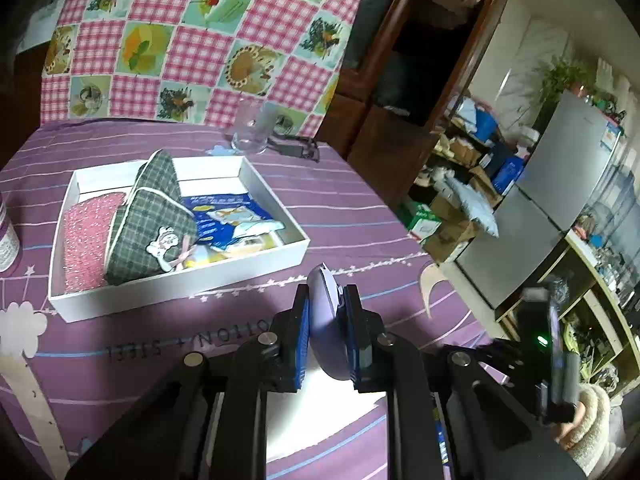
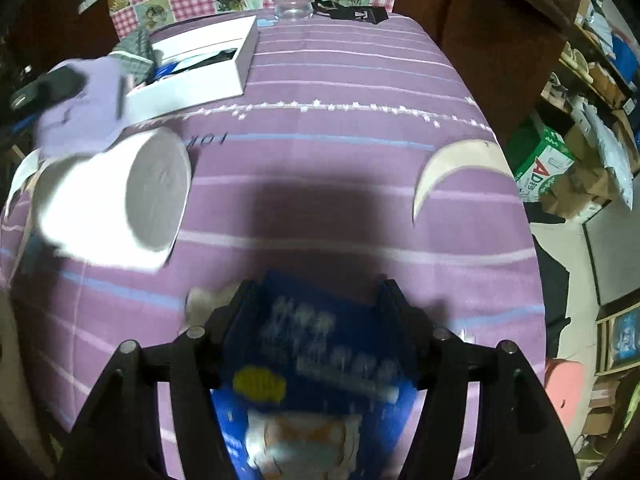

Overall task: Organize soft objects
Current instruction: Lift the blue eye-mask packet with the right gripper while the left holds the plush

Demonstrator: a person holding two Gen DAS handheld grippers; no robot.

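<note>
Landmark: the white box [image 1: 256, 178] on the purple striped tabletop [image 1: 360, 208]; every place below is given from it.
Already in the box: a pink knitted piece [image 1: 84, 236] at its left end, a green plaid pouch [image 1: 154, 224] leaning in the middle, and a blue printed packet [image 1: 230, 220] flat toward its right end.
Left gripper [image 1: 326, 304]: fingers narrow, pinched on a lilac soft item [image 1: 324, 320], held in front of the box's near wall and not yet over it.
Right gripper [image 2: 316, 292]: fingers fairly wide with a second blue packet [image 2: 320, 360] between them; the picture is blurred, and whether the pads press on it I cannot tell. It is well in front of the box, toward the near edge of the tabletop.
White paper roll [image 2: 116, 204]: lying on its side on the tabletop, just in front of the box, free of both grippers.
Done, by my judgement: roughly half, three items stowed.
Left, by my judgement: the lilac item, the second blue packet and the roll still need to go in.
</note>
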